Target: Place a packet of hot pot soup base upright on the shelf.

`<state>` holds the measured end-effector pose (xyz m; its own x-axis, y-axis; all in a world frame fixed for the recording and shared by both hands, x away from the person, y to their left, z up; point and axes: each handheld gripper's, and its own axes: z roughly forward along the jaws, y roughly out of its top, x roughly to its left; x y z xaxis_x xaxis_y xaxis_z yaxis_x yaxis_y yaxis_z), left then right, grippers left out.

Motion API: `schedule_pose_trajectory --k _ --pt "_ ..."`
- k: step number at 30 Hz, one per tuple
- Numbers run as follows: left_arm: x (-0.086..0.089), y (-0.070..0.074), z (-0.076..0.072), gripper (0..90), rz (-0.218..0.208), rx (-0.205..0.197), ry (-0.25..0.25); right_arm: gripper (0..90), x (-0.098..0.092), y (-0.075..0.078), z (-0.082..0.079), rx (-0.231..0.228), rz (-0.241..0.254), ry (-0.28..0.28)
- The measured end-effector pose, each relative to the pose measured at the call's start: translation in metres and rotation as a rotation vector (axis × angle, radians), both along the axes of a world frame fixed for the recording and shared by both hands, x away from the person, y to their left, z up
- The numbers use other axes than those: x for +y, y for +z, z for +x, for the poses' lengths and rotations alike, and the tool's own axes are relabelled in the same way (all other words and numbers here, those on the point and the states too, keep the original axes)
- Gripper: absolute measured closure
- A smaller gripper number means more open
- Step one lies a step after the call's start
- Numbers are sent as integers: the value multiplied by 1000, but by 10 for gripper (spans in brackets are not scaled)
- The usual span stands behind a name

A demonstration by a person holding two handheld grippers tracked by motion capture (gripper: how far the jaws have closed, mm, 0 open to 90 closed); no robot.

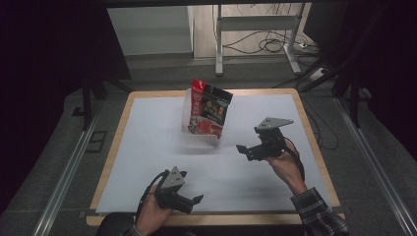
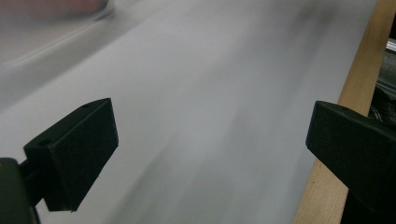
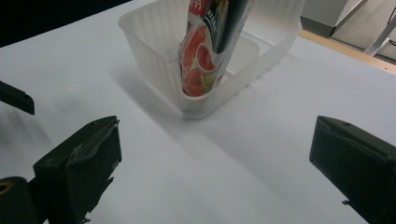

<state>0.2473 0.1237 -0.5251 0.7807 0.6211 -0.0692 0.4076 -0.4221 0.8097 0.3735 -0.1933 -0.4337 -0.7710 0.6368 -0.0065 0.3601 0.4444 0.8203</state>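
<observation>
Nearest, at the front edge of the table (image 1: 314, 147), the left gripper (image 1: 189, 199) in the left hand (image 1: 150, 216), low over the white sheet (image 1: 147, 162), jaws spread wide with nothing between them. In the left gripper view, the same wide gap, just blurry white sheet (image 2: 210, 116) between the two black jaws and the wooden table edge (image 2: 362, 70) along the right side. A little farther in and off to the right, the right gripper (image 1: 248, 151) in the right hand (image 1: 285, 164), with a checked sleeve (image 1: 317, 214) behind it and a grey three-cornered plate (image 1: 273, 122) on top. Jaws wide apart here too, holding nothing, pointed left toward the middle of the table. Farther back, near the far middle of the sheet, a clear plastic tub (image 1: 199, 135). Inside the tub, a red and black snack bag (image 1: 209, 108), standing up and leaning a bit, its top poking well above the rim. In the right gripper view, the tub (image 3: 154, 56) straight ahead past the open jaws, with the bag (image 3: 205, 51) up on end inside it, bare white sheet (image 3: 210, 177) between jaws and tub, no touching. Left gripper well apart from the tub, right gripper nearer but still apart. Farthest back, past the table, a grey floor with a metal frame (image 1: 255, 22) and a tangle of cables (image 1: 273, 46).
</observation>
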Motion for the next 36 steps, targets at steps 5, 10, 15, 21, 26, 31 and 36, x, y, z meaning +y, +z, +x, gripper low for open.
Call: schedule_pose_trajectory --k 5,10,15,21,26,31,36 --pt "0 0 0 21 -3 3 -2 20 -6 0 -7 -2 -3 -4" --pt "0 0 0 19 -6 5 -1 17 -10 -1 -13 -7 -9 -2" --pt "0 -1 1 14 2 6 3 8 -14 -4 -19 4 -28 0" --pt "-1 -1 1 14 17 5 0 5 -19 -8 -24 11 -30 -4" --pt "0 -1 1 14 18 3 1 5 -24 -12 -29 20 -32 -9" --pt "-1 -2 1 14 19 3 1 5 -29 -17 -34 28 -39 -11" --pt "-1 -2 0 14 20 1 1 5 -34 -19 -40 26 -43 -17"
